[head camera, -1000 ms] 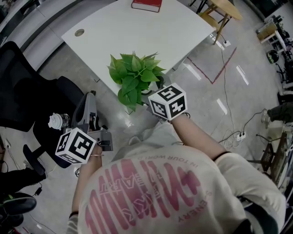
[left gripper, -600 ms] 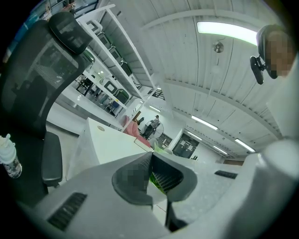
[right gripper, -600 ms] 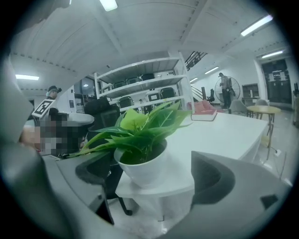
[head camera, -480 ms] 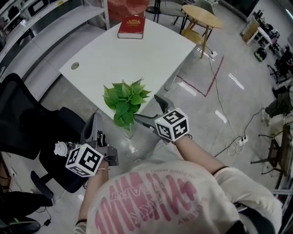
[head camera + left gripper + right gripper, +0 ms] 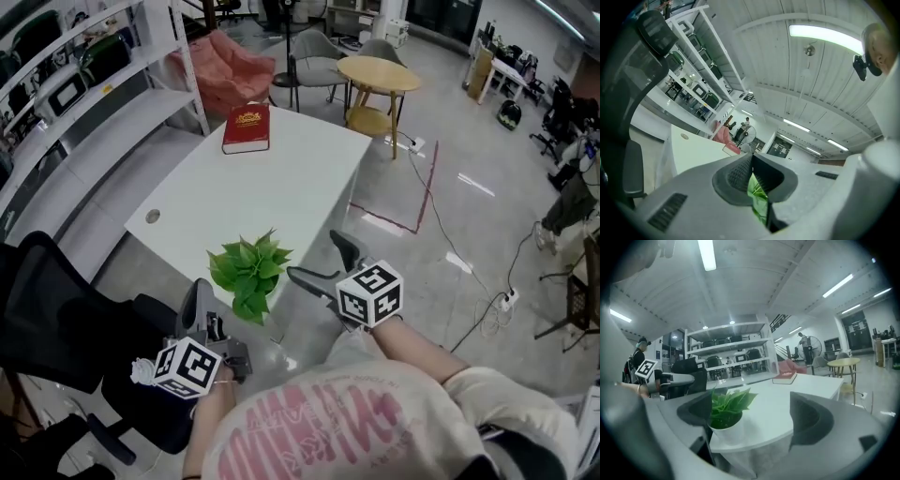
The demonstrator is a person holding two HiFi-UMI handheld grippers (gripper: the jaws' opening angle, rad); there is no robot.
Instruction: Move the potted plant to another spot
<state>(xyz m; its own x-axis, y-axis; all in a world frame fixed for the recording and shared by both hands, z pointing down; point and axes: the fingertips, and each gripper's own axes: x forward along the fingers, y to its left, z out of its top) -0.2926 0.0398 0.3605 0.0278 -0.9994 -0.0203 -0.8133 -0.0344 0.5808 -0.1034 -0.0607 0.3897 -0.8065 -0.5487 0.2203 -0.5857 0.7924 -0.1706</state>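
Counts: there was 1 green leafy potted plant in a white pot (image 5: pixel 248 277), 1 white rectangular table (image 5: pixel 281 187) and 1 red hardcover book (image 5: pixel 247 127). Also 1 round light-wood side table (image 5: pixel 378 73), 1 black mesh office chair (image 5: pixel 47 309), 1 pink soft seat (image 5: pixel 230 67) and 1 white metal shelving rack (image 5: pixel 103 94). Grippers were 2: grey left gripper (image 5: pixel 195 291) & grey right gripper (image 5: pixel 312 255), w/ 1 marker cube each, 2 total.

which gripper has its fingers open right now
The right gripper: its fingers stand wide apart and hold nothing, with the potted plant ahead of them. The left gripper has its fingers pressed together.
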